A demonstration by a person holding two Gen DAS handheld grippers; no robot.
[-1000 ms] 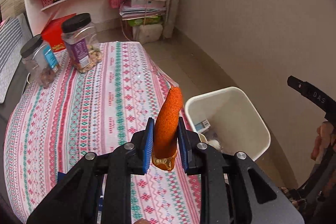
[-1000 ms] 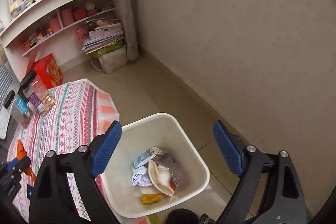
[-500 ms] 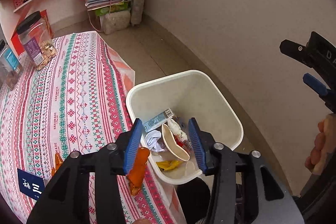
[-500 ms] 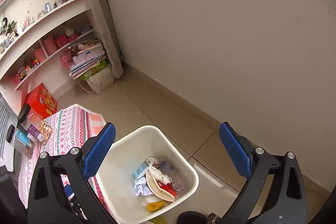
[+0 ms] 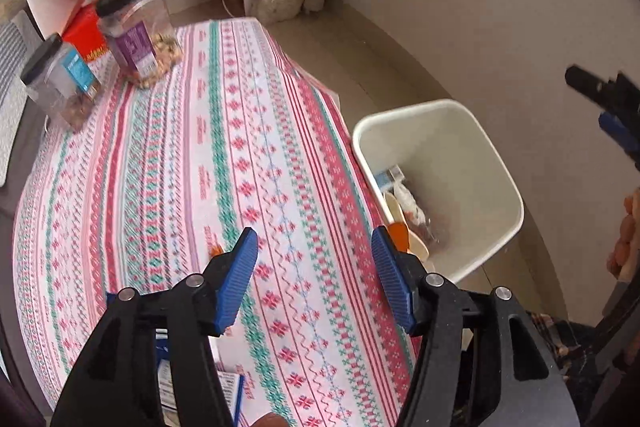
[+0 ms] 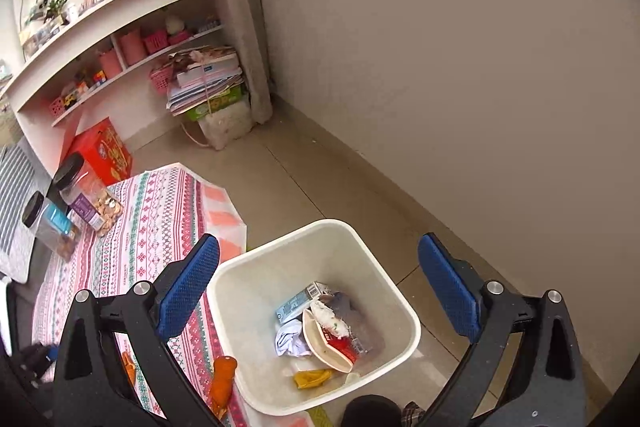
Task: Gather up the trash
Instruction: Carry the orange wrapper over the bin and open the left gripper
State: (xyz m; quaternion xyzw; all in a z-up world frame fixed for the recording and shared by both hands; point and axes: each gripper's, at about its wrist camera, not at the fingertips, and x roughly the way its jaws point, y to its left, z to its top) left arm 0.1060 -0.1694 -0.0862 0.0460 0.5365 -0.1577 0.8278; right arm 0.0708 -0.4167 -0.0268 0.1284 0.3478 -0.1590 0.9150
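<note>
Right wrist view shows the orange wrapper (image 6: 223,379) at the bin's (image 6: 394,297) near rim, between rim and desk (image 6: 140,251) edge; I cannot tell if it is falling inside or outside. In the bin already lie a carton, tissue, a paper bowl and a yellow scrap. So most trash seems collected; a blue-white packet (image 5: 230,393) under the left gripper (image 5: 314,275) may remain. Left fingers are opening and hold nothing. Right gripper (image 6: 318,285) fingers stand wide apart, empty, above the bin. Two jars (image 5: 138,31) stand at the far desk side, well apart. The bin sits just beside the desk edge, near the wall, so room there is narrow.
</note>
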